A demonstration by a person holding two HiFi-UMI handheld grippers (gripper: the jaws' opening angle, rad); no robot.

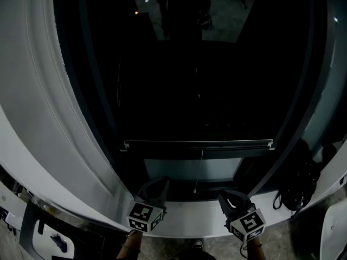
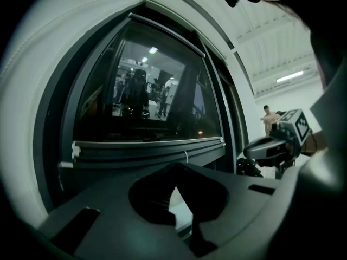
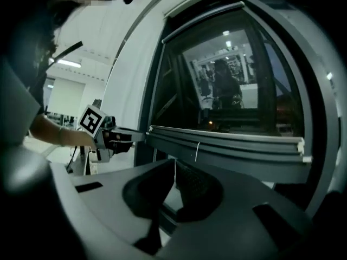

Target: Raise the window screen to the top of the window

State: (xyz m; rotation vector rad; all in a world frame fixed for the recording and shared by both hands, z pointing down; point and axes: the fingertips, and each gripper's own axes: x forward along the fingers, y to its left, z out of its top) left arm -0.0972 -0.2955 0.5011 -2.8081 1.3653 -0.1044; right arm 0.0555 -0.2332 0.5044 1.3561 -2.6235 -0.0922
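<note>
The window screen's bottom bar [image 1: 198, 143] runs level across the dark window, low in the opening; it also shows as a grey rail [image 2: 146, 143] [image 3: 227, 140]. A thin pull cord [image 1: 198, 172] [image 2: 185, 156] [image 3: 198, 150] hangs loose from the bar's middle. My left gripper [image 1: 160, 181] [image 2: 174, 167] is shut and empty, just below the bar and left of the cord. My right gripper [image 1: 223, 194] [image 3: 174, 161] is shut and empty too, right of the cord near the sill. Neither touches the bar or the cord.
A white sill [image 1: 190, 221] curves under both grippers. The wide white window frame [image 1: 38, 118] rises at the left. A black bag with cables [image 1: 298, 183] sits on the sill at the right. The dark glass reflects a lit room.
</note>
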